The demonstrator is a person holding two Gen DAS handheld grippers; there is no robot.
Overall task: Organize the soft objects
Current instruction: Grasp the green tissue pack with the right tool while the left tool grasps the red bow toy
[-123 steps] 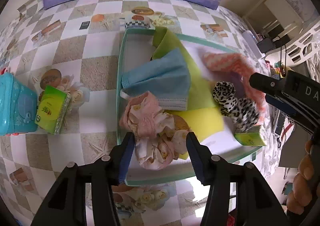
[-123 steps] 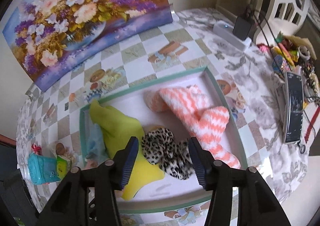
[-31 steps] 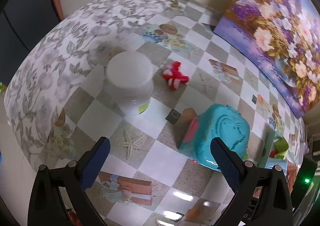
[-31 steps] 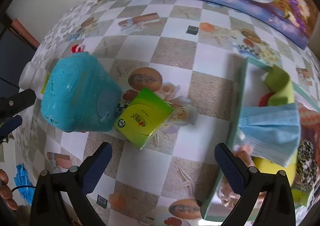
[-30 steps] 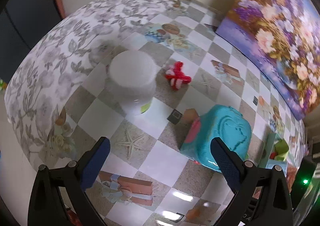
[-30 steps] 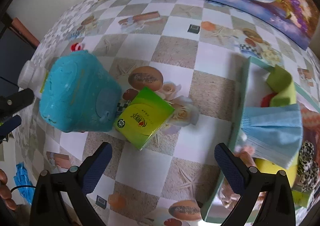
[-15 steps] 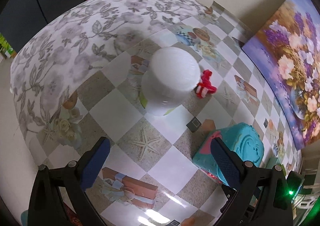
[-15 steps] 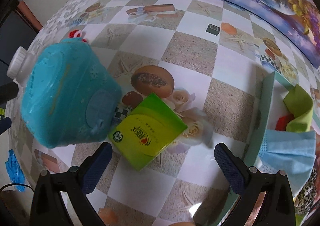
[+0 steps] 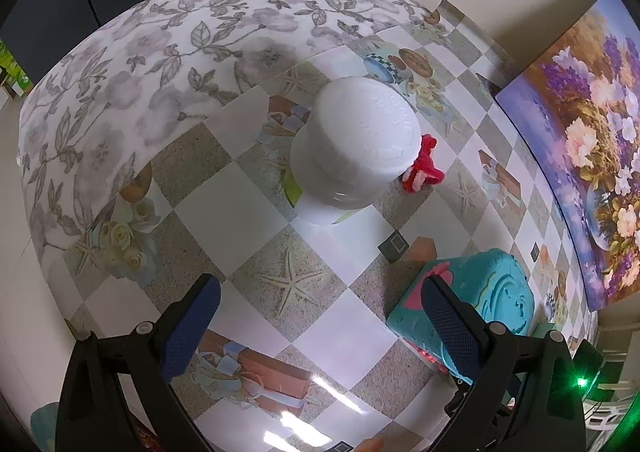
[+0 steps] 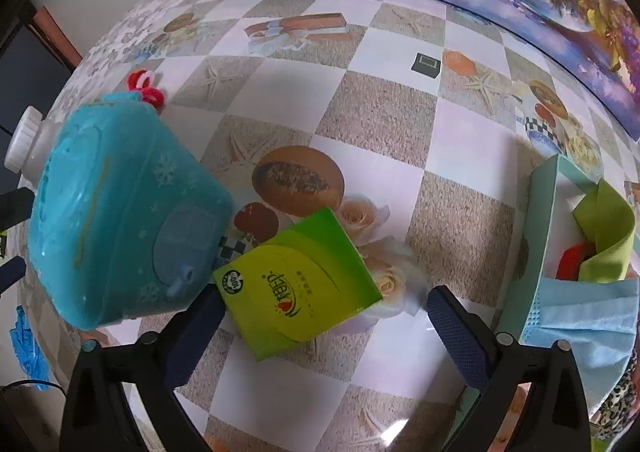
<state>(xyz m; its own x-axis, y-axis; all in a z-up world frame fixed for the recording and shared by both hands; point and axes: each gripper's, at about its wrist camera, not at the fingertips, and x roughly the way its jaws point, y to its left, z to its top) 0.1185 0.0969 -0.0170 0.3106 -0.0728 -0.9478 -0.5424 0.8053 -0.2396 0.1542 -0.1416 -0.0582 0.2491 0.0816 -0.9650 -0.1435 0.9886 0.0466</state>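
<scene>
My right gripper is open and empty, with a green tissue pack lying on the table between its fingers. The teal tray at the right edge holds a blue face mask, a green cloth and a red item. My left gripper is open and empty above bare tablecloth. A small red fuzzy tie lies beside a white jar; it also shows in the right wrist view.
A turquoise plastic box stands left of the tissue pack; it also shows in the left wrist view by my right finger. A flower painting leans along the table's back. The table edge curves off on the left.
My left gripper has swung from the tray to the table's far end by the white jar and opened wide. My right gripper has moved from the tray over the tissue pack, closing in on it.
</scene>
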